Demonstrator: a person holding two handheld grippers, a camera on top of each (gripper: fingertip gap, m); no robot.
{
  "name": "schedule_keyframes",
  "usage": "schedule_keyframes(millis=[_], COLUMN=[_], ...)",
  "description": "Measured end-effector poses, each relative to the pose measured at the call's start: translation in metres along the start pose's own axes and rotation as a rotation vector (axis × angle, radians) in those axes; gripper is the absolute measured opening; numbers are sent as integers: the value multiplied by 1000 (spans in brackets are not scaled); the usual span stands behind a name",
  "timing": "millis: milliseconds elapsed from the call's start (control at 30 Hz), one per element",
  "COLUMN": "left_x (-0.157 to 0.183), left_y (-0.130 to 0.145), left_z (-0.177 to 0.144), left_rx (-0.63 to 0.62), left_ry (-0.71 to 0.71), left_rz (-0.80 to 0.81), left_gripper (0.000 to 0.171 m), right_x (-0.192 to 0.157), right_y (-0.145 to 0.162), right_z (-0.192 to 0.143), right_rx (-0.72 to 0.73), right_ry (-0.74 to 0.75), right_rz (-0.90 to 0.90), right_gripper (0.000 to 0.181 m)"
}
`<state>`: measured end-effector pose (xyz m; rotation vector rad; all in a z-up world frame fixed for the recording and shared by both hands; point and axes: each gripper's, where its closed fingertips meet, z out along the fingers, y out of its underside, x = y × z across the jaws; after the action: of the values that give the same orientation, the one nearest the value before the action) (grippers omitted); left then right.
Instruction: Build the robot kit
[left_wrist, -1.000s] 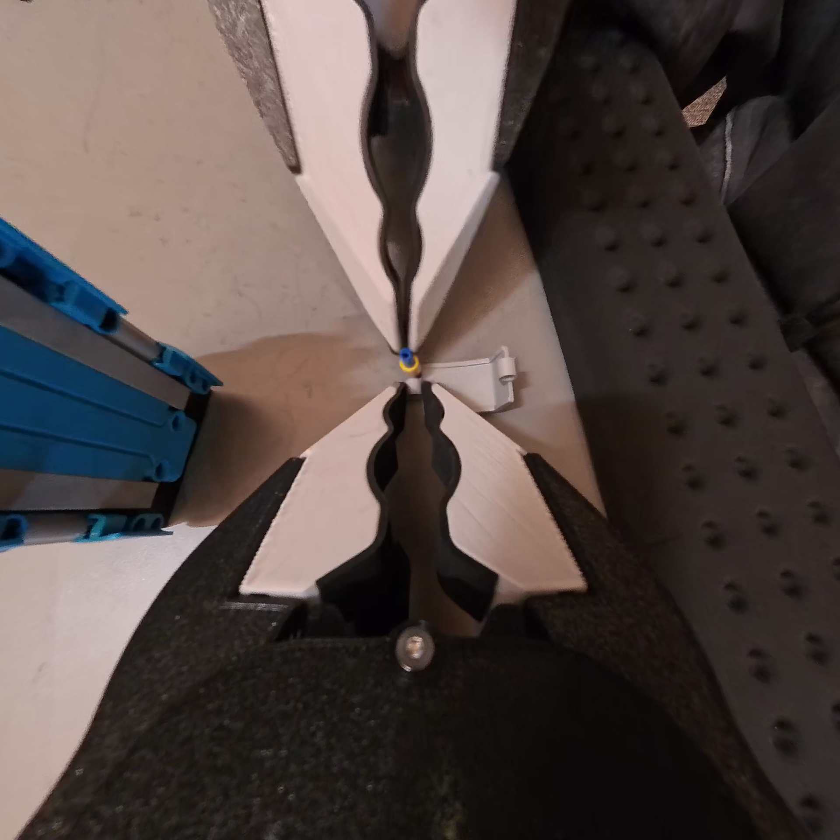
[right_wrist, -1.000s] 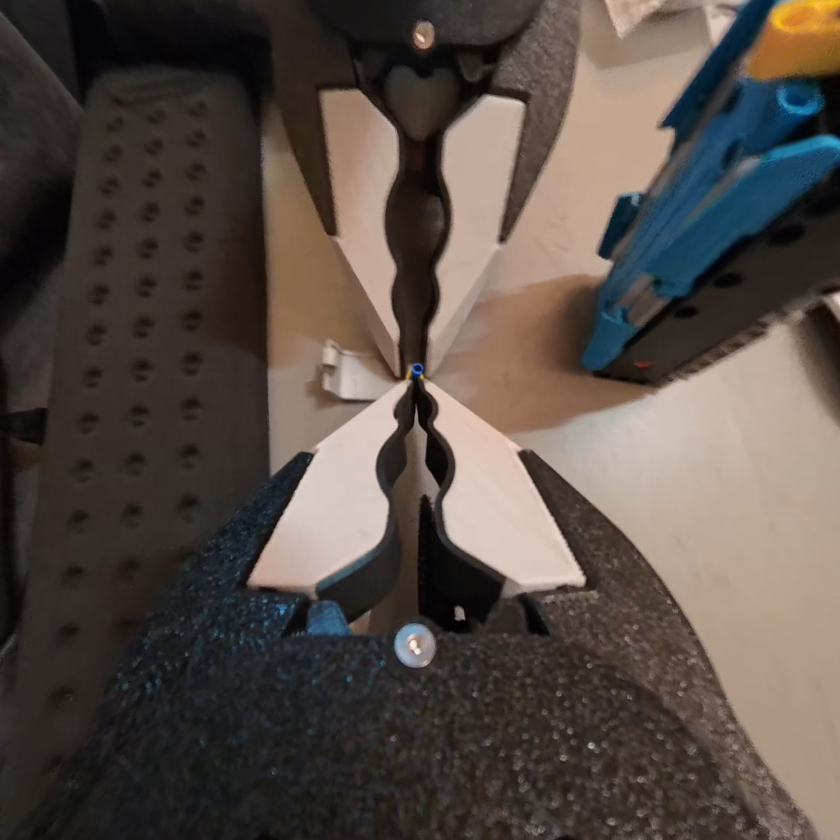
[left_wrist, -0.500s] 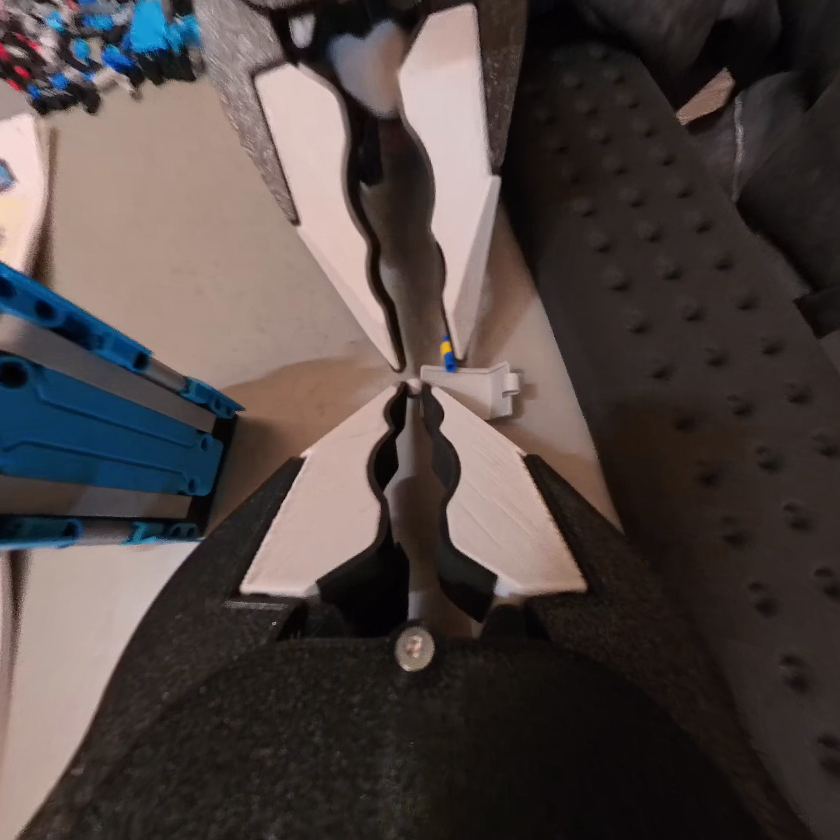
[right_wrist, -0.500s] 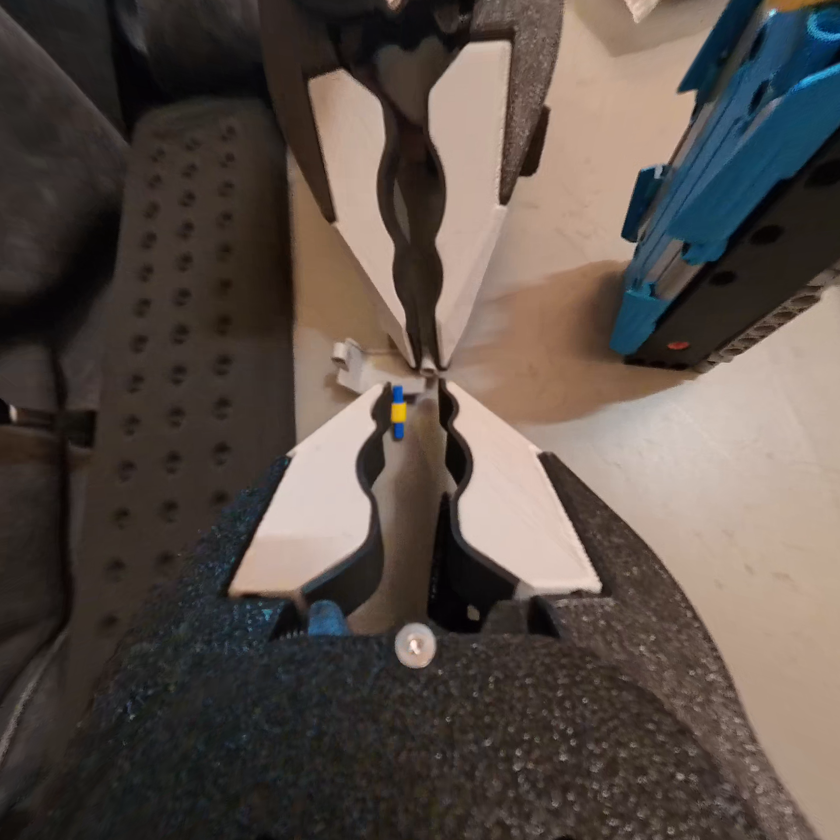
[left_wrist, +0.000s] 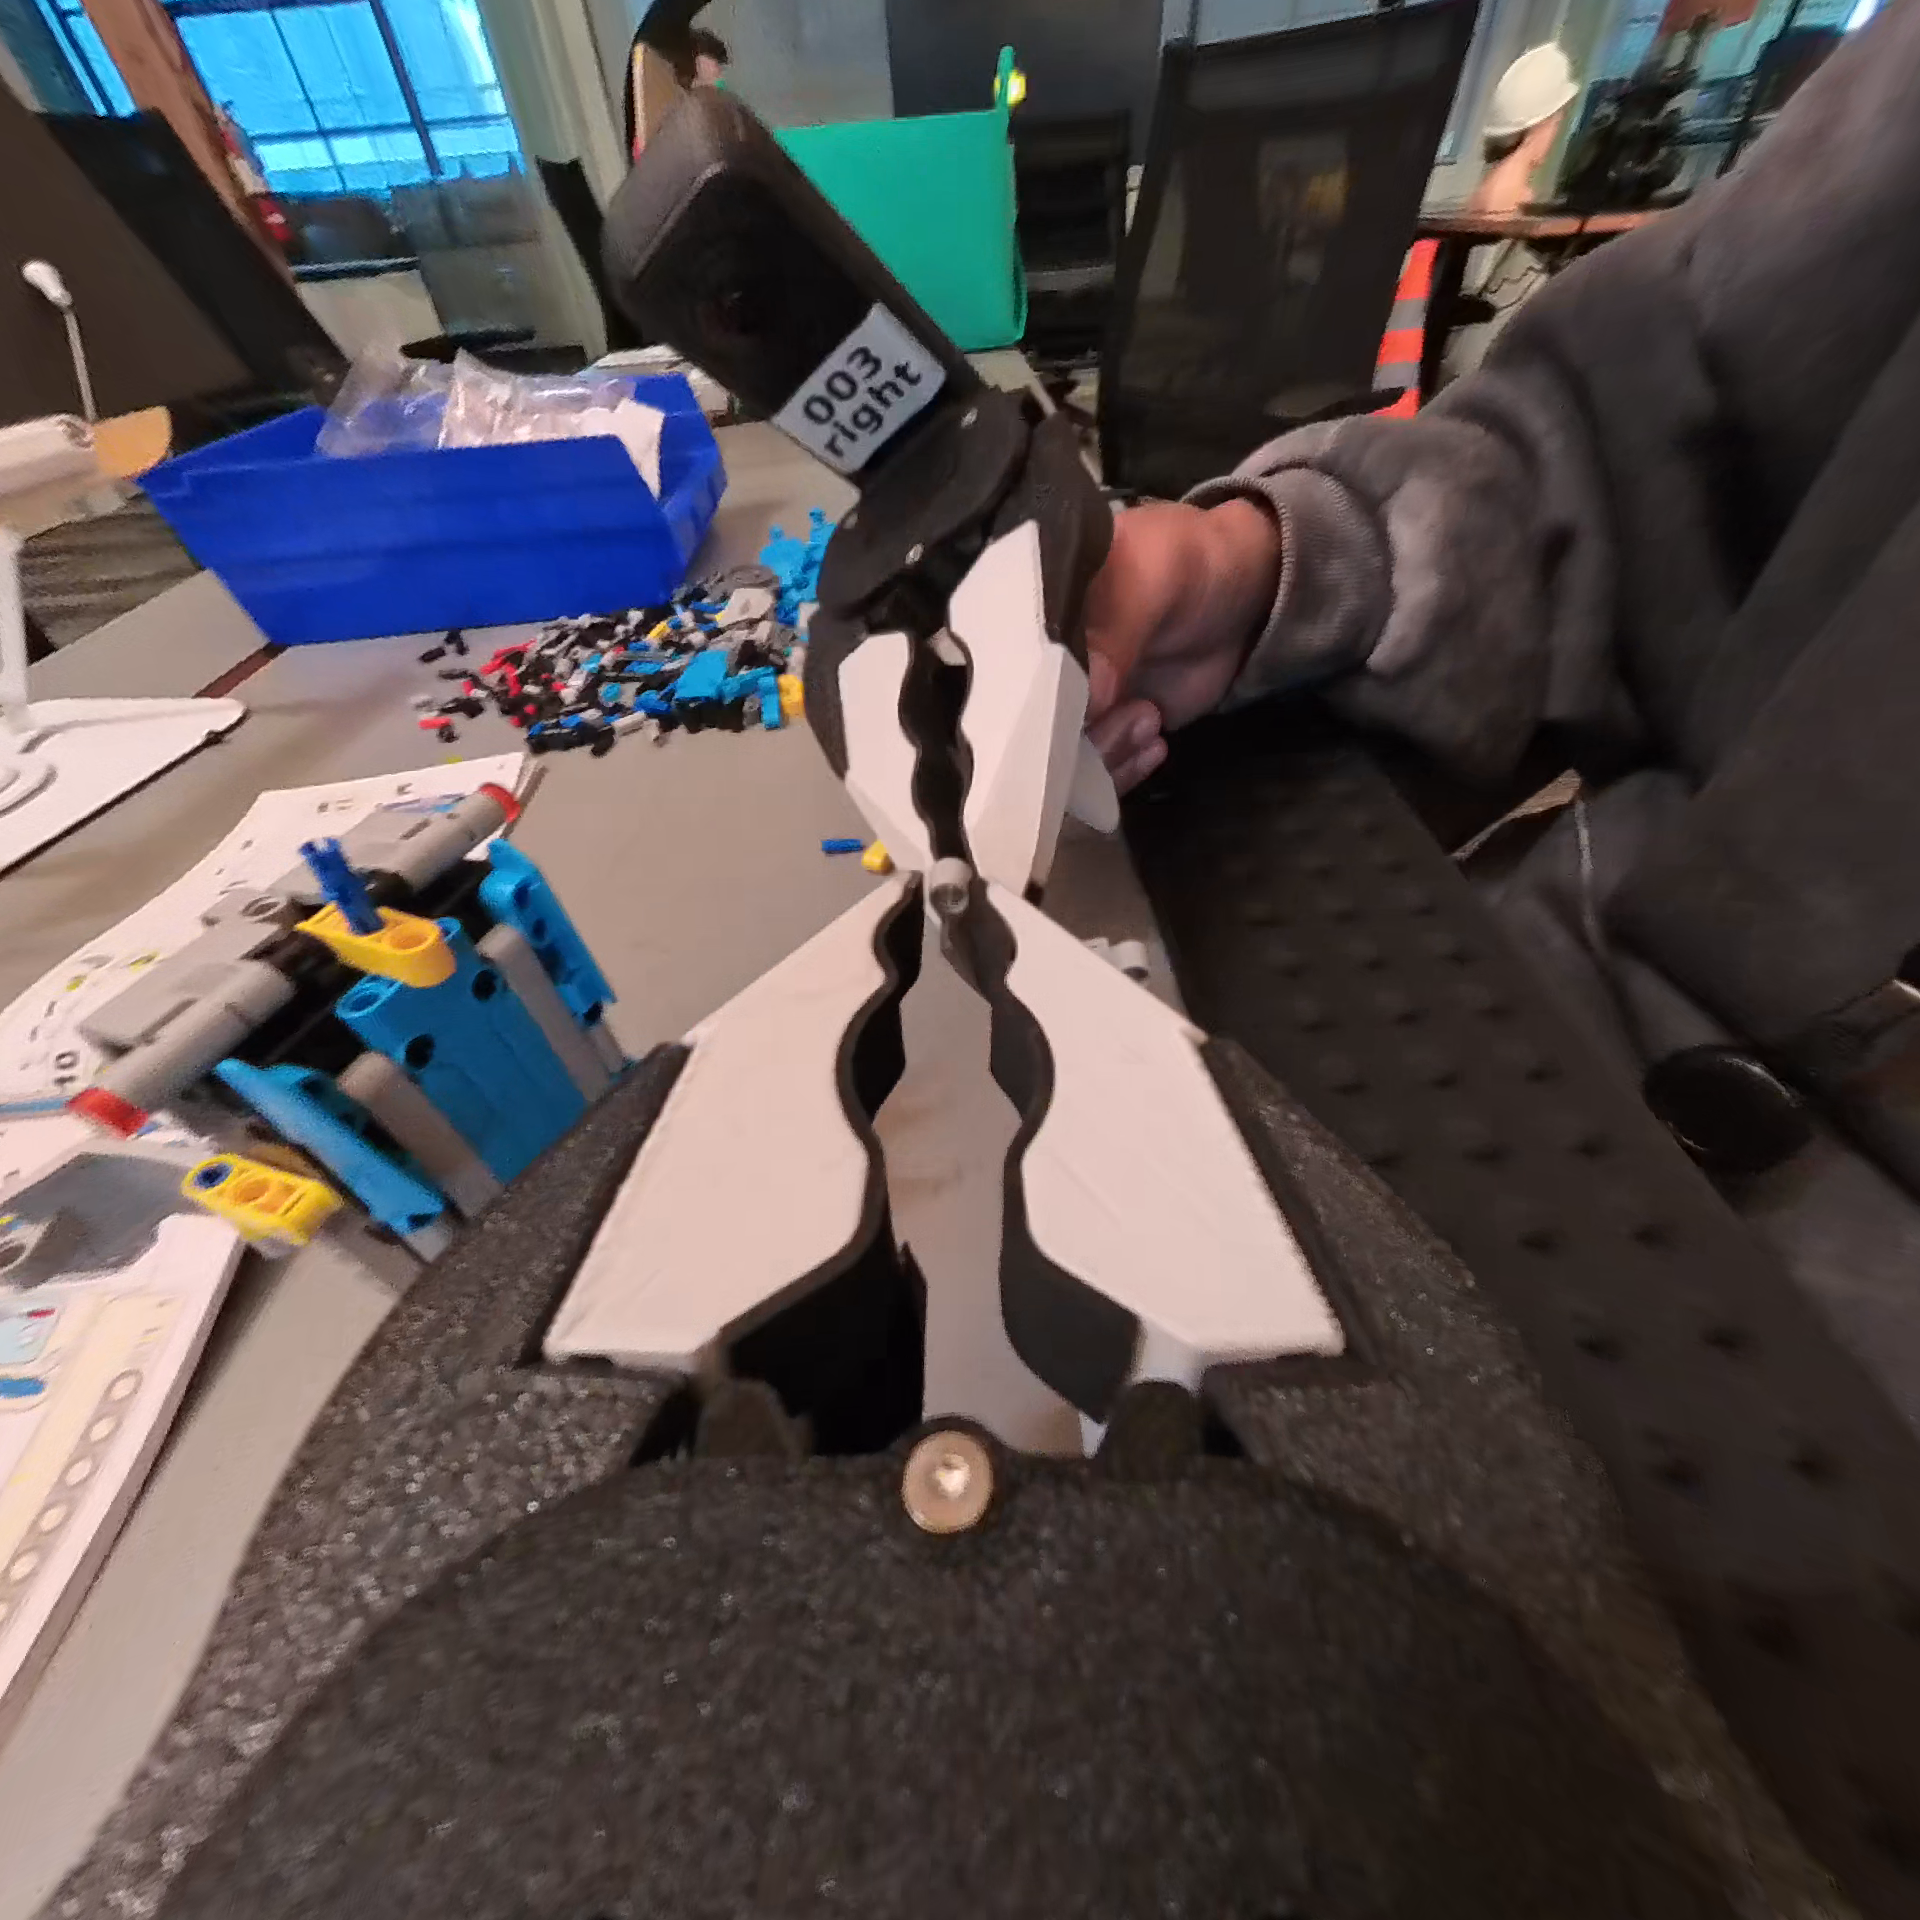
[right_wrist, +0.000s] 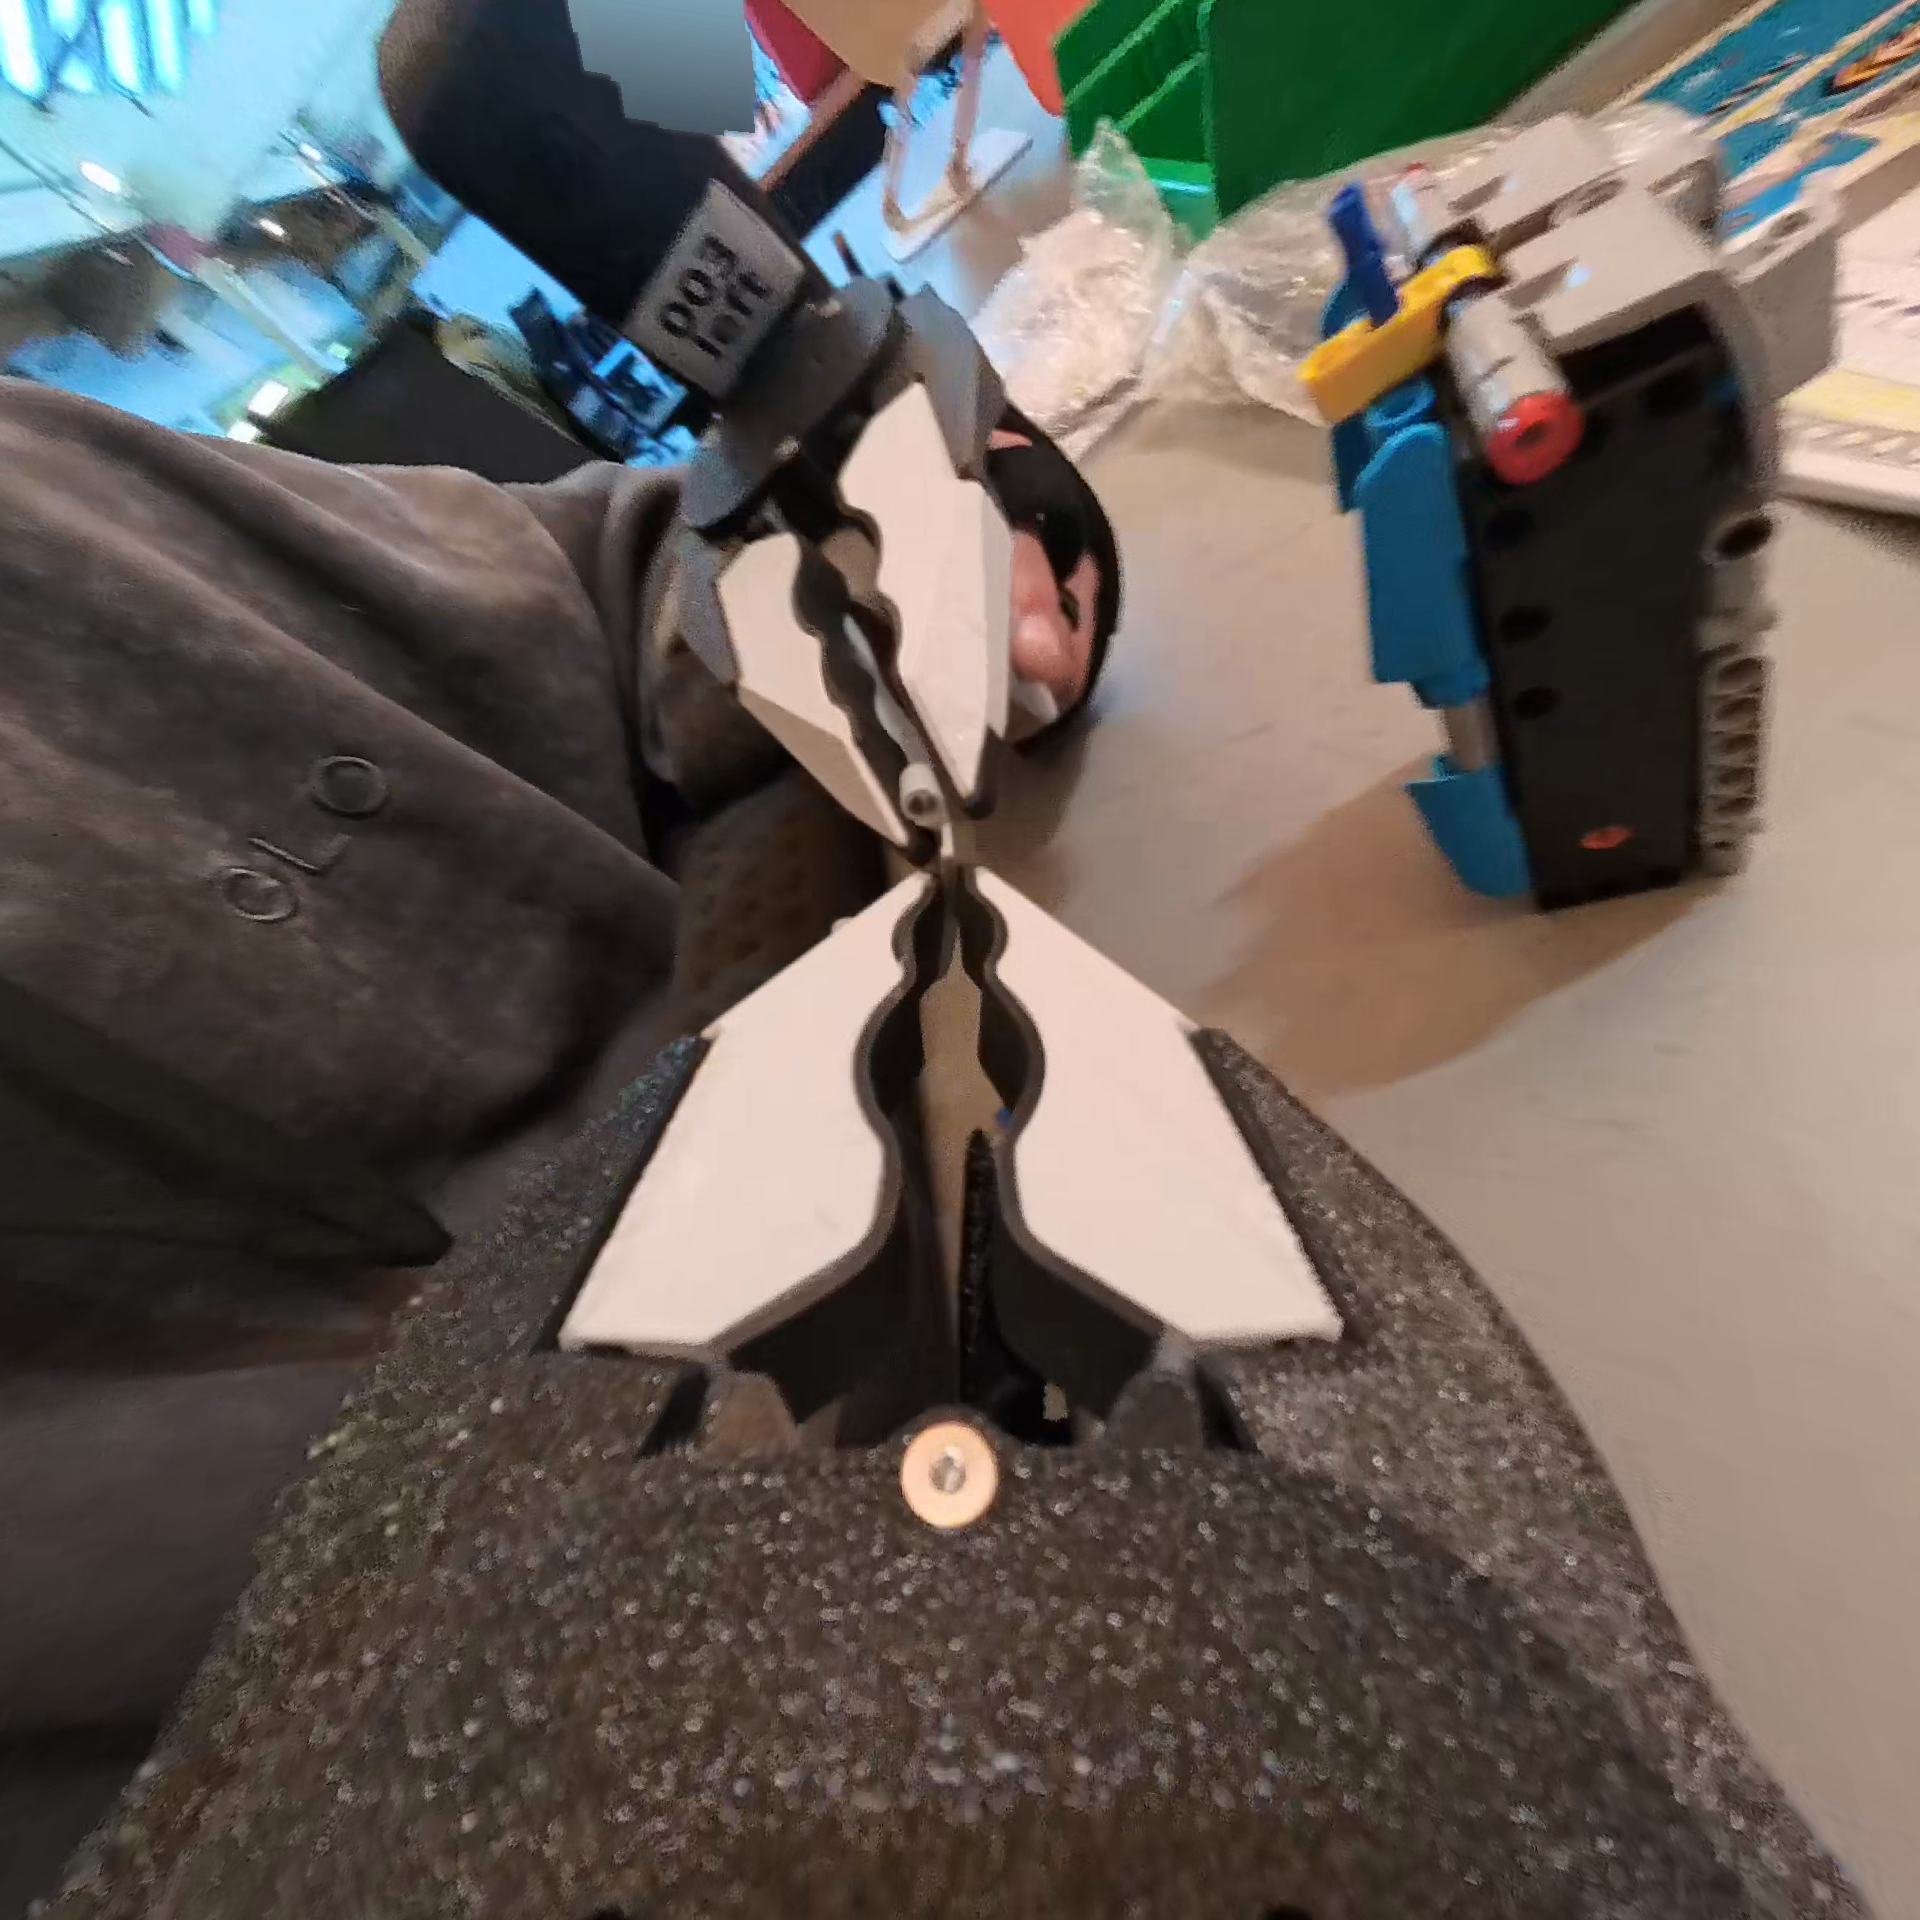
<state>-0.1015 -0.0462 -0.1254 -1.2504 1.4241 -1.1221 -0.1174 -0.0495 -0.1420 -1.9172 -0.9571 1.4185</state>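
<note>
My left gripper (left_wrist: 943, 912) is shut on a small light grey plastic piece (left_wrist: 948, 891), whose round end sticks out of its tips. In the right wrist view the piece (right_wrist: 918, 804) lies lengthwise between the left gripper's (right_wrist: 930, 823) fingers. My right gripper (right_wrist: 945, 883) is shut, tip to tip with the left one, just off the piece's end. I see nothing held in it. It also shows in the left wrist view (left_wrist: 951, 860), held by a hand. Both grippers are raised above the table.
A blue, grey and black brick-built model (left_wrist: 447, 997) (right_wrist: 1538, 582) stands on the grey table (left_wrist: 707, 831). Tiny blue and yellow pieces (left_wrist: 862, 852) lie near the tips. Behind are a loose-parts pile (left_wrist: 644, 675), a blue bin (left_wrist: 436, 520) and instruction sheets (left_wrist: 104, 1351). A black dimpled pad (left_wrist: 1403, 1039) lies along the table edge. The grippers are tip to tip, or close to it.
Both grippers tilted up from pointing down at the table. The left one picked the grey piece off the table. The right one opened, then shut; the blue-yellow pin has left the tips.
</note>
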Motion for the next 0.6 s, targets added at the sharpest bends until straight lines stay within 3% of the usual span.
schedule_keyframes(millis=[267, 367, 433, 533, 600], left_x=[14, 3, -10, -21, -18], left_y=[-8, -9, -6, 14, 28], left_z=[0, -7, -20, -35, -38], left_rx=[28, 6, -17, -112, -170], left_ry=[39, 13, -3, -8, 2], left_rz=[58, 63, 58, 65, 80], left_gripper=[6, 6, 6, 6, 6], right_x=[-18, -12, -1, 13, 10], right_y=[3, 1, 15, 55, 70], right_z=[0, -3, -2, 13, 24], right_rx=[16, 24, -80, -337, -433], right_ry=[-74, -11, 98, 238, 263], right_rz=[57, -9, -115, -245, -269], right_gripper=[2, 7, 22, 21, 23])
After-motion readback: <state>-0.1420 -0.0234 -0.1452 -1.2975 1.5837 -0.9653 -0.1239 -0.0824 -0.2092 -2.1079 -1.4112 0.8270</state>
